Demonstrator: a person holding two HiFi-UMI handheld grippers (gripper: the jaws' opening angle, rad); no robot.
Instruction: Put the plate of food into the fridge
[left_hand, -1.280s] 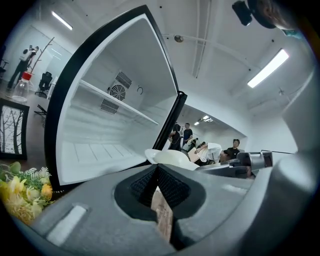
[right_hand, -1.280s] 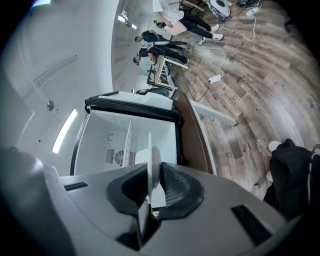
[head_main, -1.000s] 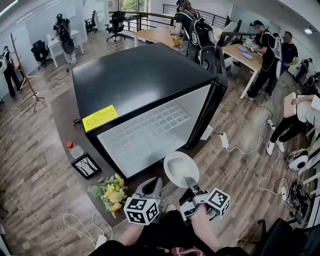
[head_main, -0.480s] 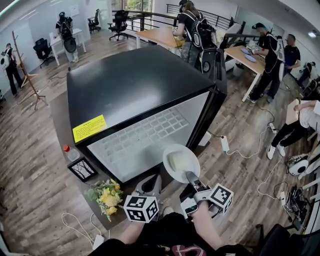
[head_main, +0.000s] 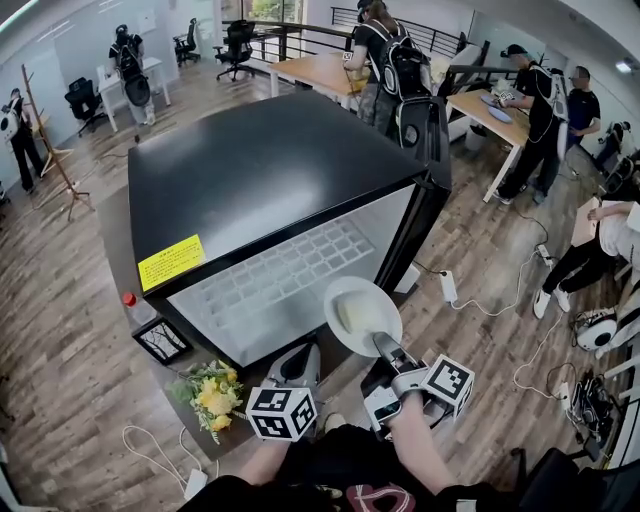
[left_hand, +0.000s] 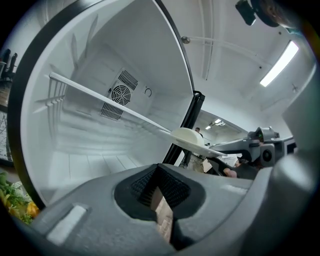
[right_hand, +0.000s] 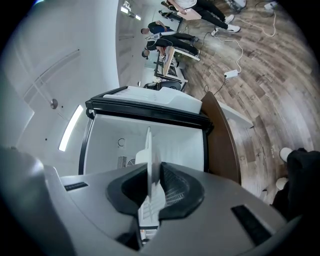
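Plate (head_main: 362, 315) with its pale heap of food (head_main: 350, 318) hangs in the air just in front of the fridge (head_main: 270, 170), outside the open mouth and not yet past the front edge. The right tongs (head_main: 385, 352) pinch the plate by the rim on the side away from the fridge, jaws clamped on the thin white edge, and carry it roughly level. The left tongs (head_main: 297, 372) are just beside them, also in front of the fridge, with jaws drawn close together and nothing between them (only a slit of floor shows through). I judge the early work done: the fridge door (head_main: 432, 140) stands swung wide at the fridge's right side, the white interior looks bare, and the plate is lifted and roughly lined up with the opening. The main part is left. The plate has to be carried in over the fridge's front edge and set down flat on the fridge floor or on the shelf rail (left_hand: 110, 102) that crosses the inside. Then the rim has to be released, the tongs drawn out, and most likely the door shut. Nothing inside the fridge seems to stand in the way.
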